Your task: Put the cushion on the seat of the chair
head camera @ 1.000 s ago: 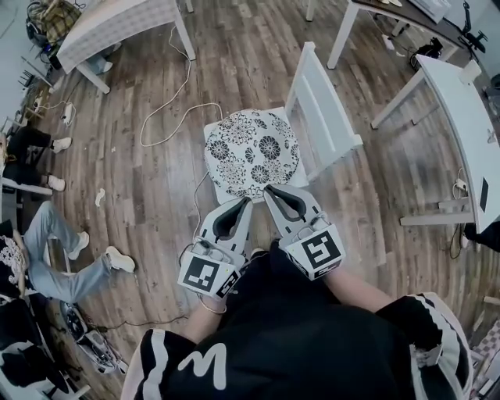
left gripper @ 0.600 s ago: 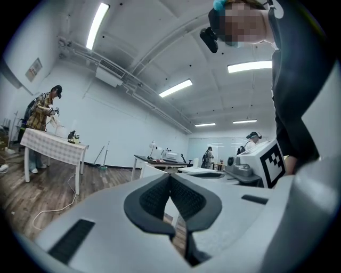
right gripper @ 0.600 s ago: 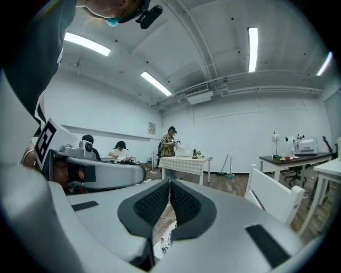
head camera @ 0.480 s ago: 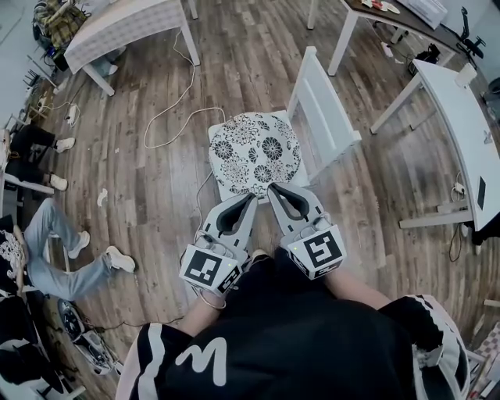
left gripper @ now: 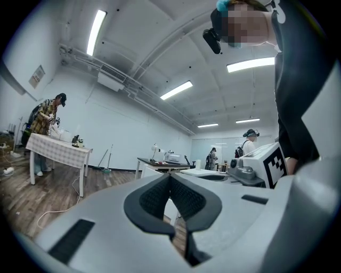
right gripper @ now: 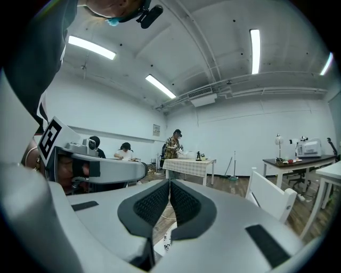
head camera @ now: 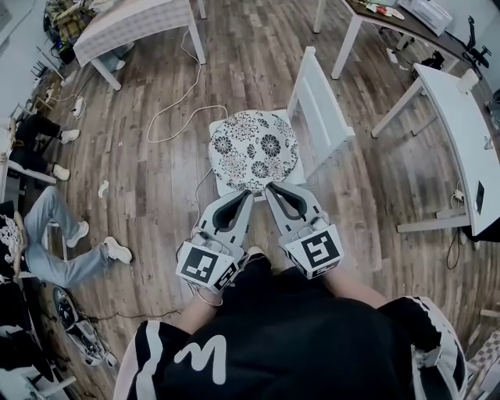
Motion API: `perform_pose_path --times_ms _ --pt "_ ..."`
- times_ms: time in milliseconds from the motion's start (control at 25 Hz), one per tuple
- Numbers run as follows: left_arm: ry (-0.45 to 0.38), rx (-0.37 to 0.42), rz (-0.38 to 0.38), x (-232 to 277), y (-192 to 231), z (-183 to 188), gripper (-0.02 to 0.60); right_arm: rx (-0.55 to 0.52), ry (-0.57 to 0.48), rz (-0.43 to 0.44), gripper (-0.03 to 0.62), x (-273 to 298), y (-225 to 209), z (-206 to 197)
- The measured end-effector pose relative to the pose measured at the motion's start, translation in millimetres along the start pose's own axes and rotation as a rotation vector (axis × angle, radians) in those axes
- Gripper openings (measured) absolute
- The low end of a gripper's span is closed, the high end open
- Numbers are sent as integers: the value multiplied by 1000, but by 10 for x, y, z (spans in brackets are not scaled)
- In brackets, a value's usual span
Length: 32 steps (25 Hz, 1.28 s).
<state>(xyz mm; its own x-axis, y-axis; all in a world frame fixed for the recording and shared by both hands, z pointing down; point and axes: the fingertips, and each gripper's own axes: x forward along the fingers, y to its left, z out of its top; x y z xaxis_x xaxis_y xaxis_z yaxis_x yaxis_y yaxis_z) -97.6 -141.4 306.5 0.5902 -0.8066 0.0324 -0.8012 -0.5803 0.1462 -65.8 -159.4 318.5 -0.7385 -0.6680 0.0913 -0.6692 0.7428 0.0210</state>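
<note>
A black-and-white flowered cushion (head camera: pixel 251 150) lies flat on the seat of a white chair (head camera: pixel 322 105), whose backrest stands at the cushion's right. My left gripper (head camera: pixel 248 193) and right gripper (head camera: pixel 269 187) are side by side over the cushion's near edge. Both point toward the chair. In the left gripper view the left gripper (left gripper: pixel 170 176) has its pads together with nothing between them. The right gripper (right gripper: pixel 169 182) is also shut and empty, and a bit of the cushion (right gripper: pixel 164 243) shows below its jaws.
A white cable (head camera: pixel 176 109) loops over the wooden floor left of the chair. A table with a checked cloth (head camera: pixel 137 23) stands at the far left and a white table (head camera: pixel 461 117) at the right. A person (head camera: pixel 55 250) sits on the floor at the left.
Both shut grippers have lifted slightly together at the cushion's near edge. The cushion stays where it was on the seat.
</note>
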Motion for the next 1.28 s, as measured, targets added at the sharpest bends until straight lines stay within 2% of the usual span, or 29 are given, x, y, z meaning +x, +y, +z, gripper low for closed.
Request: perform_pose_path --times_ms 480,840,1280 --pt "-8 1 46 -175 -972 -135 3 25 1 45 25 -961 85 -51" --pt "-32 8 97 -457 -1584 -177 3 -5 -21 90 25 -1585 305 2" --pt "-28 -7 122 -612 -1928 -252 3 17 -10 114 25 -1927 396 -56"
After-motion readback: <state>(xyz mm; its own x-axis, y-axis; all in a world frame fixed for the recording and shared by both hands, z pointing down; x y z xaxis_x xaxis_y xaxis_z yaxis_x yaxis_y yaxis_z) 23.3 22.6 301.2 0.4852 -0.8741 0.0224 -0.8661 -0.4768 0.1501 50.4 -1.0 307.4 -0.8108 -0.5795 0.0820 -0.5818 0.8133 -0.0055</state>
